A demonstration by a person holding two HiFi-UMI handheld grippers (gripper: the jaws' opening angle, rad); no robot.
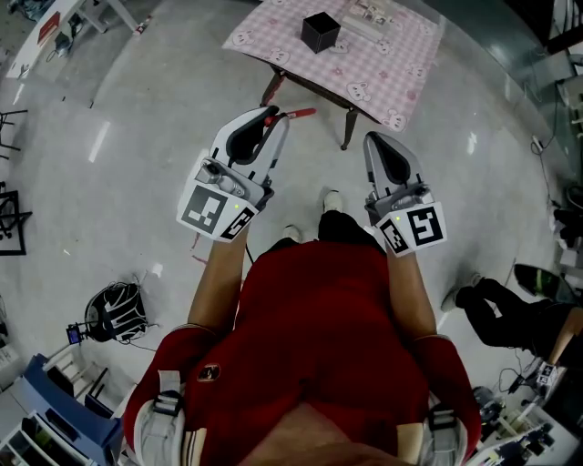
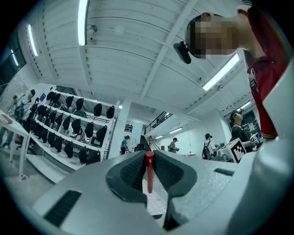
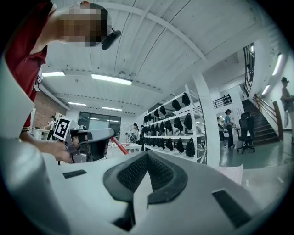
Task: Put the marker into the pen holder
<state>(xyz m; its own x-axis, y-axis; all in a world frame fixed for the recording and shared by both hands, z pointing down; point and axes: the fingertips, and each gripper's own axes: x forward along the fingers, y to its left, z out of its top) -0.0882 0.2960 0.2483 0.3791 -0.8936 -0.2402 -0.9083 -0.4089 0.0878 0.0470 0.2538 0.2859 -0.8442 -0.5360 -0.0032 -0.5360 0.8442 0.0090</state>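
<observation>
A red marker [image 2: 149, 172] stands clamped between the dark pads of my left gripper [image 2: 149, 158], its tip poking out past the jaws [image 1: 299, 114]. In the head view the left gripper [image 1: 271, 118] is held in the air, short of a small table with a pink checked cloth [image 1: 383, 68]. A black cube-shaped pen holder [image 1: 321, 32] stands on that cloth, well ahead of both grippers. My right gripper [image 1: 387, 147] hangs beside the left one, its jaws [image 3: 147, 156] closed together with nothing in them. The right gripper view also catches the left gripper [image 3: 89, 140] and the marker [image 3: 120, 147].
A white object [image 1: 369, 16] lies on the cloth behind the holder. The table's dark legs [image 1: 349, 127] stand on a grey floor. A black bag [image 1: 117, 311] and a blue crate [image 1: 55, 410] sit at the left, another person's legs [image 1: 510, 309] at the right.
</observation>
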